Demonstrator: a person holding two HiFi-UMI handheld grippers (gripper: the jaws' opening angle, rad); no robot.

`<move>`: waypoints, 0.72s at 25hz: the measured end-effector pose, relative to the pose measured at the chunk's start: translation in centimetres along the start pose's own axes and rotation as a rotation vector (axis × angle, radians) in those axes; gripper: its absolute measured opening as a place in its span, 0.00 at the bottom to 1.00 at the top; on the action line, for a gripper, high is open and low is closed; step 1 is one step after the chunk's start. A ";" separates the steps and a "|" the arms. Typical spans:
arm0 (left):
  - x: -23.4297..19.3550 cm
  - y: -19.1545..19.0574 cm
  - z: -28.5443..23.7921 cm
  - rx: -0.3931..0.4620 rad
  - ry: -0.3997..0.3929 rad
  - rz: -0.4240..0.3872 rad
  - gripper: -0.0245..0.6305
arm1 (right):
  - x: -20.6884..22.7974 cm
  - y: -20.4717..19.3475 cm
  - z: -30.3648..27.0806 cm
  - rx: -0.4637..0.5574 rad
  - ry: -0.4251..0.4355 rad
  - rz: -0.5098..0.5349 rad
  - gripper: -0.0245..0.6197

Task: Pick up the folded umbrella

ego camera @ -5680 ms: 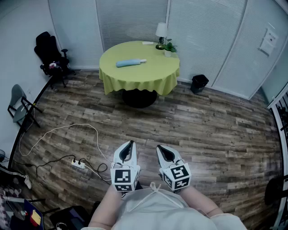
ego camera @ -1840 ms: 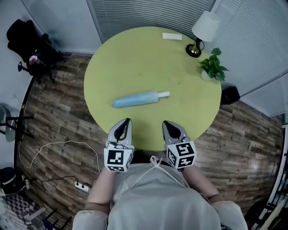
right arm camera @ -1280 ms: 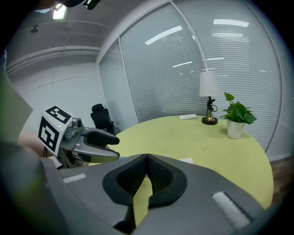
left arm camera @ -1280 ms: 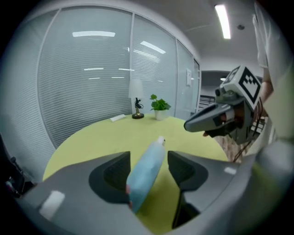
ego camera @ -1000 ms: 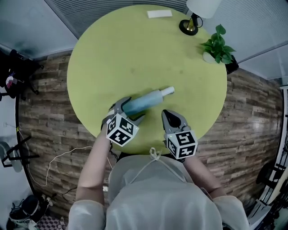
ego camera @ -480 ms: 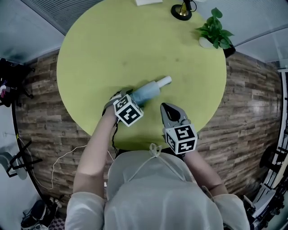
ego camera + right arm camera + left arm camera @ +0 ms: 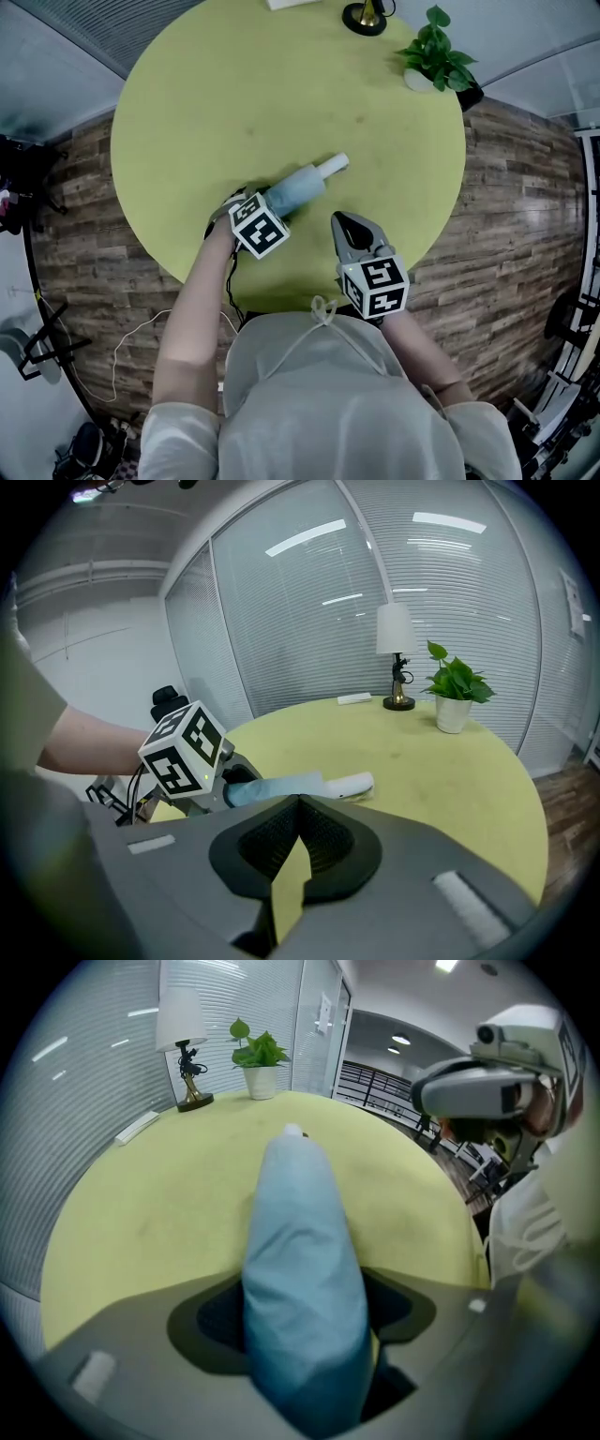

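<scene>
The folded umbrella [image 7: 298, 187] lies on the yellow-green desk [image 7: 216, 94], a little left of the frame's middle in the head view, pale blue, its white handle [image 7: 334, 166] pointing up and to the right. The left gripper [image 7: 251, 206] is right down over the umbrella's lower-left end, pointing steeply downward. In the left gripper view the blue fabric runs straight up between the jaws and fills most of the gap. The jaws stand wide, one on each side, and they have just been closing in a touch; a firm press on the fabric I can't make out. The right gripper [image 7: 343, 223] hangs just right of the umbrella, apart from it, over the desk's near edge, jaws drawn together with only a sliver of desk showing through, nothing between them. At the far rim of the desk, along the top of the head view, stand a lamp [image 7: 366, 14] and a potted plant [image 7: 433, 52], with a small flat white thing [image 7: 291, 4] to their left. Wood-plank floor [image 7: 525, 187] surrounds the desk
</scene>
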State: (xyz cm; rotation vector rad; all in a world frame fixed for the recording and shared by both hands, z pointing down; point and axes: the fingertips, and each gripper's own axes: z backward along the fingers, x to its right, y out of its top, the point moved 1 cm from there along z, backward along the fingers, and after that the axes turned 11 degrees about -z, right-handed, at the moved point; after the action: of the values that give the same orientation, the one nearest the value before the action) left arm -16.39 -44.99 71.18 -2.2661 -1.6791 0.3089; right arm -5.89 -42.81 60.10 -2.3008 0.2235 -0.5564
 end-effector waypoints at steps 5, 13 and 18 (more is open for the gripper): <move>0.6 0.4 -0.1 -0.016 0.031 0.002 0.51 | -0.1 0.3 0.5 0.003 0.004 0.016 0.04; 1.7 0.2 0.6 -0.025 0.109 -0.012 0.48 | -1.4 0.4 1.6 0.010 0.023 0.041 0.04; 3.0 -0.1 2.4 -0.007 0.160 -0.049 0.48 | -2.9 0.6 2.9 0.040 0.038 0.064 0.04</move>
State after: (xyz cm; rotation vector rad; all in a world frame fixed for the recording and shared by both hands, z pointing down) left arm -16.43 -41.80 69.03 -2.1875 -1.6527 0.1073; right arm -7.14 -40.48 56.84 -2.2373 0.3006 -0.5680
